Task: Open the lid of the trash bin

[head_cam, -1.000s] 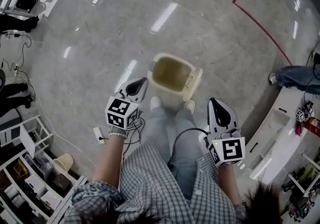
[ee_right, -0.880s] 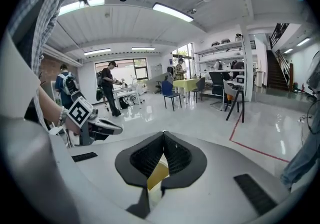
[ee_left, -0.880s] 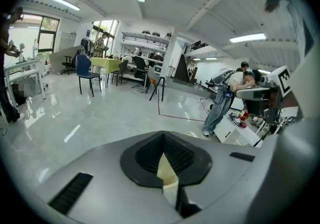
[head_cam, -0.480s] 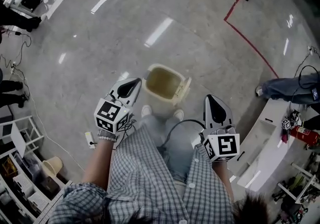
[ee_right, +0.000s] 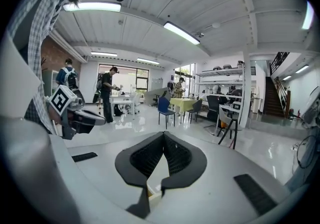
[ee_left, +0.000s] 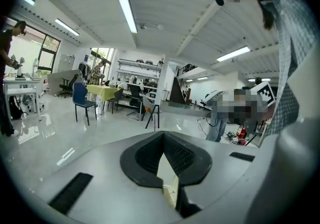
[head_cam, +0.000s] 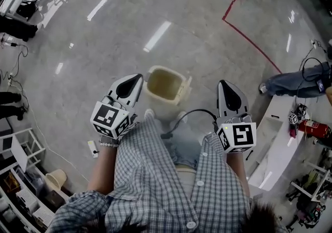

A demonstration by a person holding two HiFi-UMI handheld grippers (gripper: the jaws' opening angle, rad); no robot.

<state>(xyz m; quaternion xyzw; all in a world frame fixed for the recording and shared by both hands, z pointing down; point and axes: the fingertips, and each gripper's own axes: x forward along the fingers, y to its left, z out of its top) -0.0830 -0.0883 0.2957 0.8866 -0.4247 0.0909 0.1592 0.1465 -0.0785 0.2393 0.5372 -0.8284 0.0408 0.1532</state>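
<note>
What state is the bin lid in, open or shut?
Open: the head view looks straight down into the trash bin, its brownish inside exposed, and the lid stands tipped back along its right side.

Glossy grey floor. An open beige trash bin stands mid-scene; a red tape line crosses the far right; a small white object, possibly a power strip, lies near left.

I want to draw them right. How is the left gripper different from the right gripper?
The left gripper slants toward the trash bin; the right gripper points straight ahead. The left gripper's tip is close beside the bin's rim; the right gripper is well apart from it. Both are shut and hold nothing.
</note>
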